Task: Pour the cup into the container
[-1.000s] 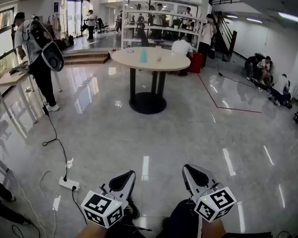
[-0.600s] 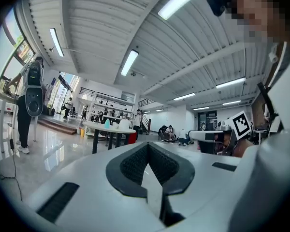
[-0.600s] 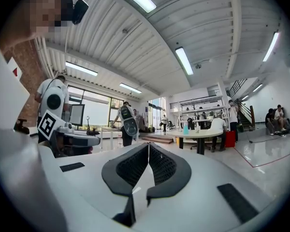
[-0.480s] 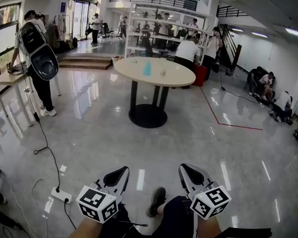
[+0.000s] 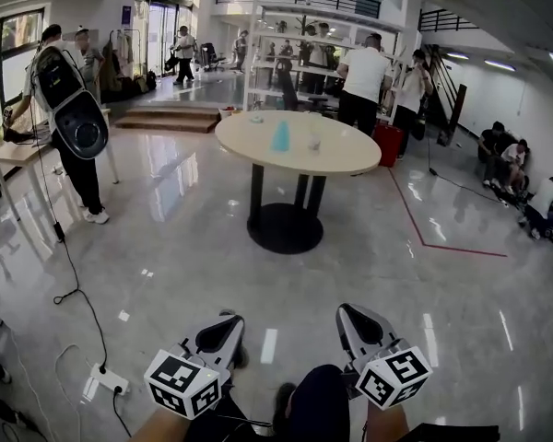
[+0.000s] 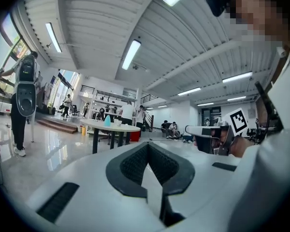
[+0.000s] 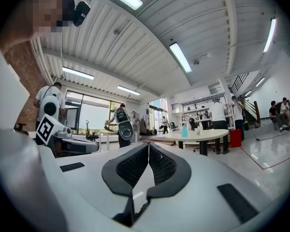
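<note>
"Starting largest: room and surface?"
"One open hall with a glossy grey tile floor (image 5: pixel 184 247). One round table (image 5: pixel 249 141) on a black pedestal, well ahead."
"Tools?"
"Left gripper (image 5: pixel 225 328) and right gripper (image 5: pixel 354 317), low in the head view, pointing level. Each pair of jaws is pressed together, with nothing between them."
"Task items?"
"One blue vessel (image 5: pixel 281 136) and one small clear cup (image 5: pixel 314 142), upright on the tabletop, near each other, well apart from both grippers."
</note>
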The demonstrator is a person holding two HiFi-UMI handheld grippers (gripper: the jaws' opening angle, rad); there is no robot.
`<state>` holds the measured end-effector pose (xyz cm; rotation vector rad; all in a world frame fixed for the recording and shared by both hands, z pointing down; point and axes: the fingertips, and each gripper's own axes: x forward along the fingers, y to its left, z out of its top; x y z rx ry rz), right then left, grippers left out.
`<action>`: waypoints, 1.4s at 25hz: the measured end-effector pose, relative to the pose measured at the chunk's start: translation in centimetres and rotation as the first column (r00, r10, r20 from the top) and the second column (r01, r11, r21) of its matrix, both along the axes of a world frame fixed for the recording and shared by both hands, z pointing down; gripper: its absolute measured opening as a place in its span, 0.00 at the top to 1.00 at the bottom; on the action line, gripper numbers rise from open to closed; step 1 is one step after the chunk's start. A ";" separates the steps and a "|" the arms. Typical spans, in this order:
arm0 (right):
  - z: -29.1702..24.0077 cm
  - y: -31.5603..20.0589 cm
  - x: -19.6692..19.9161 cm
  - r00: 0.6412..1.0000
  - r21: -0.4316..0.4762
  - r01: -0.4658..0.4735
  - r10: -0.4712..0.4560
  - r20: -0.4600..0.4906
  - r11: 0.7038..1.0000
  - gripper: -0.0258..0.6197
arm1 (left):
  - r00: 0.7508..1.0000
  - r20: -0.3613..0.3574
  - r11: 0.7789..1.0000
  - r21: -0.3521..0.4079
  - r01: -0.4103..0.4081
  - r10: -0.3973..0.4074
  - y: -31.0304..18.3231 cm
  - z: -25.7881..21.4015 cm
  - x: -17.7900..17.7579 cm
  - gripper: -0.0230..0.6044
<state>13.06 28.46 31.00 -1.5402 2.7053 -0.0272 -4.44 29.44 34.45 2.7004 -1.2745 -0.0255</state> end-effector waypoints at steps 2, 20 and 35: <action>-0.3 -2.4 0.1 1.000 0.001 0.018 -0.018 -0.009 1.000 0.95 | 1.000 -0.017 1.000 0.001 0.022 -0.022 -2.6 -0.3 0.0 0.98; -1.1 -37.2 5.7 0.998 0.013 -0.048 0.047 0.042 0.999 0.95 | 1.000 -0.007 1.000 0.018 0.006 -0.006 -37.0 -1.7 3.7 0.98; 1.4 -61.7 7.6 0.988 -0.019 -0.157 0.157 0.000 0.987 0.95 | 1.000 -0.022 1.000 0.000 -0.004 0.004 -62.2 0.3 2.2 0.98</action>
